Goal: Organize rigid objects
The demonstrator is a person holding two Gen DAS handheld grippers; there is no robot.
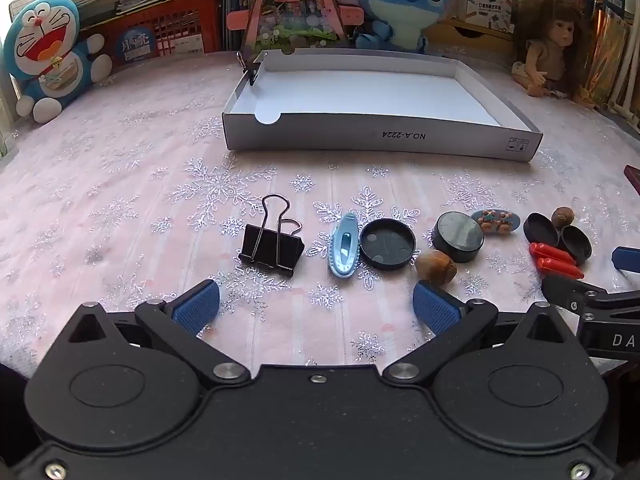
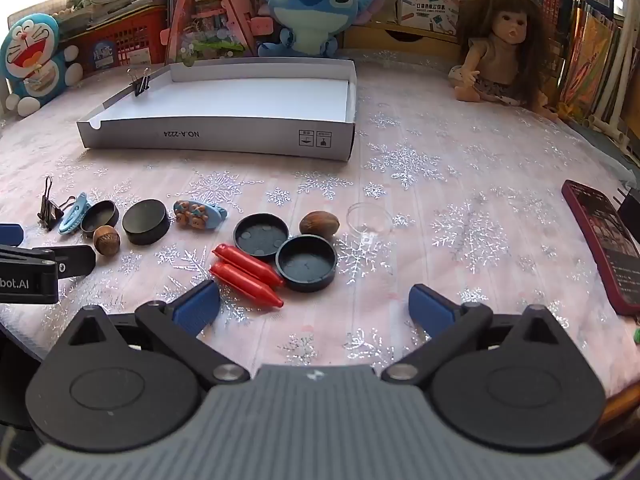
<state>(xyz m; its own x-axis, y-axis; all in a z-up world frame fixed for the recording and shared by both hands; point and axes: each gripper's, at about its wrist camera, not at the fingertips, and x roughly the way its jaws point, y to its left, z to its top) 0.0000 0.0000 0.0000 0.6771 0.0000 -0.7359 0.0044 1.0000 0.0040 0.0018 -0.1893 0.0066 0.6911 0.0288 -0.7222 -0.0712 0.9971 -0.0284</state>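
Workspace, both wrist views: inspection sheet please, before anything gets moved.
Surface: pink snowflake tablecloth, flat.
Job's things: white tray, empty but for a small clip on its left wall. Loose in a row in front of it: binder clip, blue clip, four black caps, two nuts, bear hair clip, two red crayons, clear dish.
Clutter: phone at the right edge.
Grippers: left gripper and right gripper open, holding nothing.
Cables: nothing seen.
Surroundings: plush toys, doll, books behind.
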